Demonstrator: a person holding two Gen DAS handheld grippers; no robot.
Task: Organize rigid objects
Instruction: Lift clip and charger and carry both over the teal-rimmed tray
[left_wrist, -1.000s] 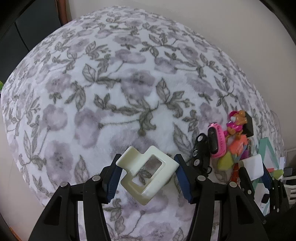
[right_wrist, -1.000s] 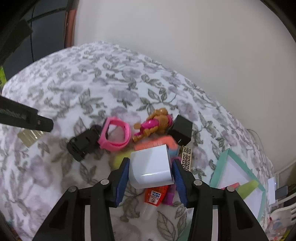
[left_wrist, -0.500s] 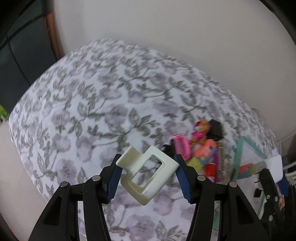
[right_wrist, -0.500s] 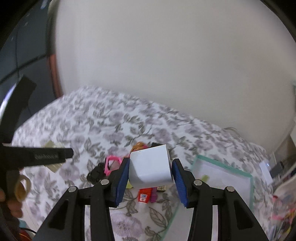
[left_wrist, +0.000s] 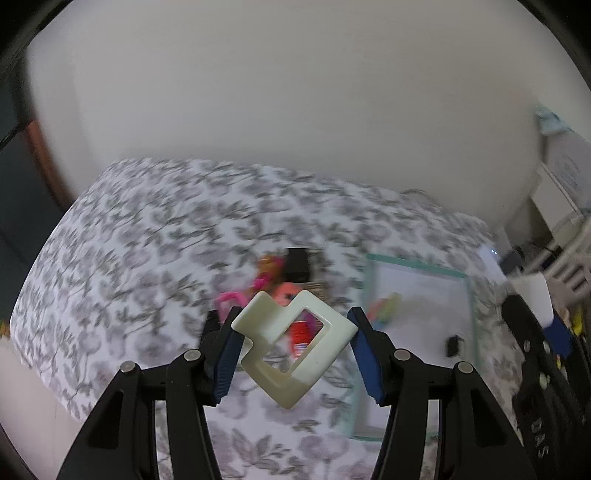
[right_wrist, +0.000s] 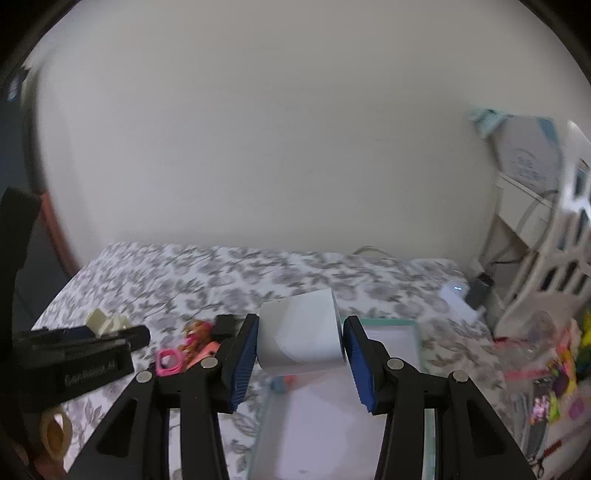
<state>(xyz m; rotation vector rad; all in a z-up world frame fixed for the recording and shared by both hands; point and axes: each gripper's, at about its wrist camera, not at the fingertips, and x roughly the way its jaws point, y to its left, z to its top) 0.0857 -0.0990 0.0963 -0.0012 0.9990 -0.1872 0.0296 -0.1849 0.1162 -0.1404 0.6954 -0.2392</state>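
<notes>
Black plastic tongs (left_wrist: 293, 354) (right_wrist: 300, 356), ribbed blue pads (left_wrist: 226, 363), silver screws, faint white lettering.

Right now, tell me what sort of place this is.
Probably a bedroom: a floral bedspread against a plain wall, toys beside a tray, white shelving at the right.

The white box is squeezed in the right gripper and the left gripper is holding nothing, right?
Not quite. The white box is squeezed in the right gripper, but the left gripper is not empty: the left wrist view shows it shut on a cream plastic clip, held above the floral bedspread.
</notes>
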